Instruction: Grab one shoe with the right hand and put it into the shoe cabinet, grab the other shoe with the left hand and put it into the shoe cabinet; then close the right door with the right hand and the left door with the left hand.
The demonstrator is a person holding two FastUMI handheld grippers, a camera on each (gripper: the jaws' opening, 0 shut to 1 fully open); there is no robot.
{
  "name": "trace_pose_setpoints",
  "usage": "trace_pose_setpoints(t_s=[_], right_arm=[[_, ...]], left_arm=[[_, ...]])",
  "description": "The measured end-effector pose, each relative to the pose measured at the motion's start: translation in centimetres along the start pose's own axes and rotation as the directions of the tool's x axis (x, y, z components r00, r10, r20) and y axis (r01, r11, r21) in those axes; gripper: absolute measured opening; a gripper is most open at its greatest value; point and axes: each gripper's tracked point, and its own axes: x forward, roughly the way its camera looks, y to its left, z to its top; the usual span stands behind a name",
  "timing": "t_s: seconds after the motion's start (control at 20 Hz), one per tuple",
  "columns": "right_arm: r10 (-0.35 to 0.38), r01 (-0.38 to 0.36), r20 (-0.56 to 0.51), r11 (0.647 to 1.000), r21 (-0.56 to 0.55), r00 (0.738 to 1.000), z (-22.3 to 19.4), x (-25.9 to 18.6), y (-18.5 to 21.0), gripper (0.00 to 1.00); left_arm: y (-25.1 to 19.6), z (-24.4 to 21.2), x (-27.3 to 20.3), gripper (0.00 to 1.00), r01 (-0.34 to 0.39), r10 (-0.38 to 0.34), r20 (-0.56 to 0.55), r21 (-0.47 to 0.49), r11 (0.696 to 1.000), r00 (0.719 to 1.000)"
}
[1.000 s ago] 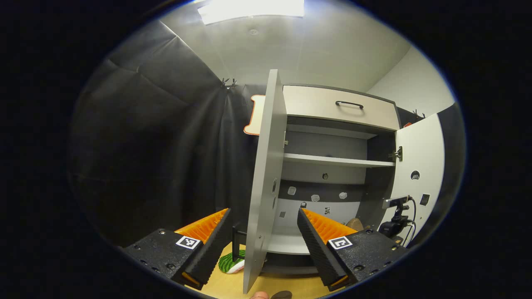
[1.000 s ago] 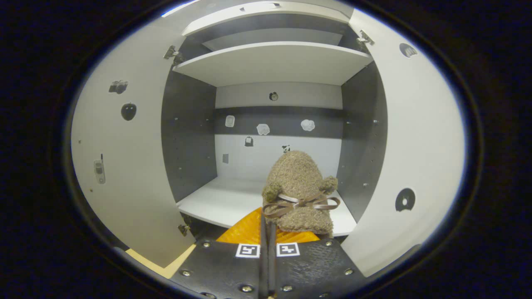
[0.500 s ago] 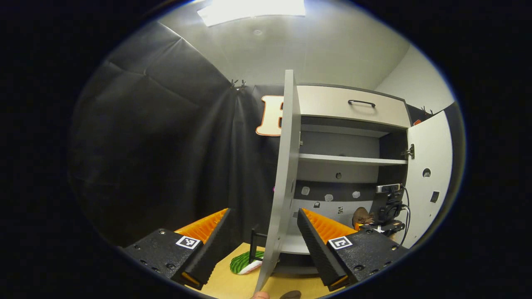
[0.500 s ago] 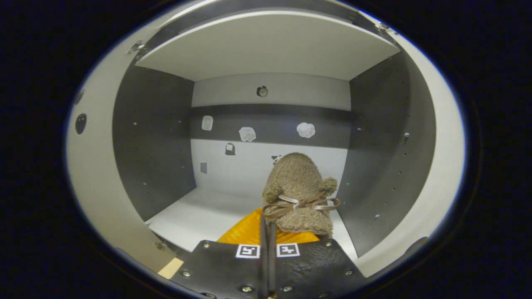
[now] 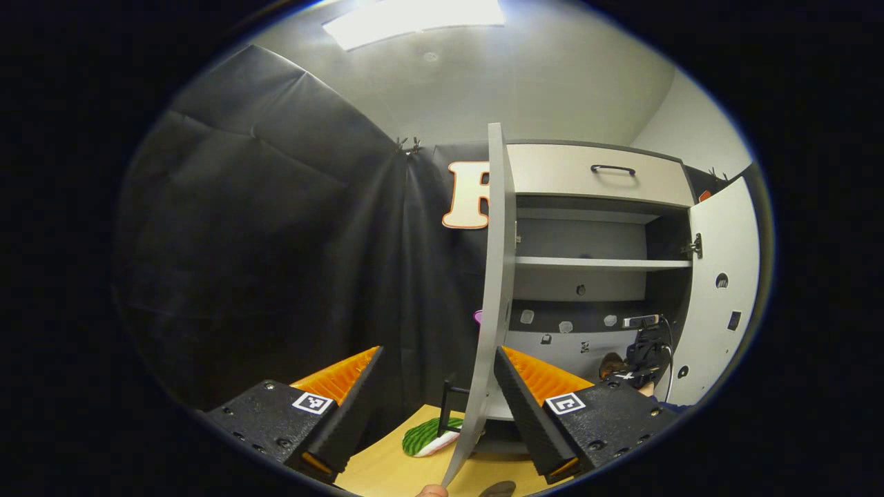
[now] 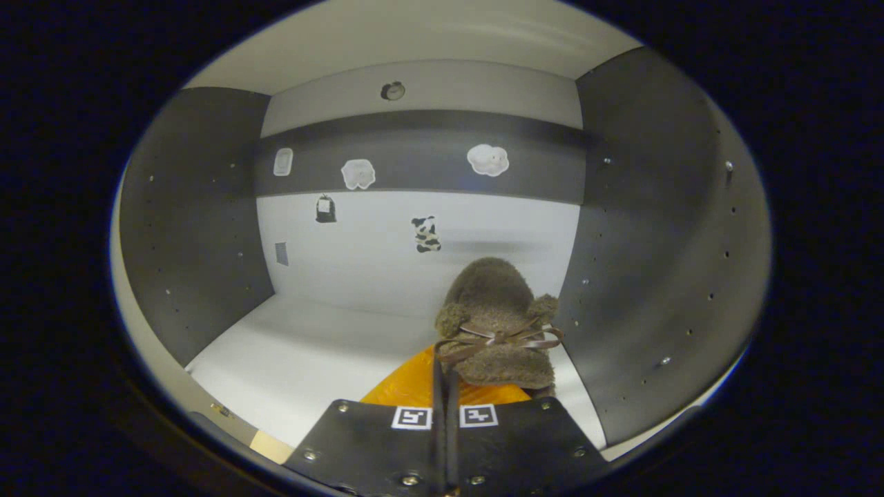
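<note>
In the left gripper view the left gripper (image 5: 436, 386) hangs with its jaws spread wide and nothing between them, in front of the shoe cabinet (image 5: 597, 179), whose left door (image 5: 494, 304) stands edge-on and whose right door (image 5: 718, 290) is swung open. In the right gripper view the right gripper (image 6: 445, 400) has its jaws pressed together on the heel of a fuzzy brown shoe (image 6: 497, 324), held inside the cabinet's lower compartment above its white floor (image 6: 311, 352), close to the right side wall (image 6: 656, 241).
</note>
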Motion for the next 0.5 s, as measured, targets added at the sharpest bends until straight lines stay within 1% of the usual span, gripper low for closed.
trace_pose_setpoints(t_s=[0.05, 0.1, 0.2, 0.35, 0.45, 0.5], right_arm=[[0.005, -0.005, -0.013, 1.000, 0.002, 1.000, -0.4, 0.6, 0.3, 0.00], [0.009, -0.009, -0.032, 1.000, 0.011, 0.999, -1.0, 1.2, 0.4, 0.01], [0.019, -0.017, -0.068, 0.999, 0.036, 0.997, -2.0, 2.0, 0.7, 0.01], [0.013, -0.009, -0.093, 0.999, 0.038, 0.996, -2.8, 2.8, 0.9, 0.01], [0.003, 0.001, -0.091, 0.999, 0.036, 0.996, -2.9, 3.0, 0.9, 0.01], [-0.001, 0.005, -0.093, 0.999, 0.040, 0.996, -2.9, 2.9, 0.8, 0.00]], left_arm=[[0.4, -0.2, -0.1, 0.99, -0.014, 0.014, -0.010, 0.001, 1.000, 1.000], [0.4, -0.3, -0.1, 0.99, -0.026, 0.026, -0.014, 0.002, 1.000, 1.000], [0.9, -0.4, -0.2, 0.93, -0.048, 0.048, -0.020, 0.008, 0.999, 0.999], [1.4, -0.3, -0.3, 0.93, -0.076, 0.076, -0.018, 0.027, 0.997, 0.997], [1.6, -0.1, -0.3, 0.93, -0.082, 0.082, -0.011, 0.033, 0.996, 0.997], [1.6, 0.0, -0.3, 0.93, -0.081, 0.082, -0.008, 0.032, 0.996, 0.997]])
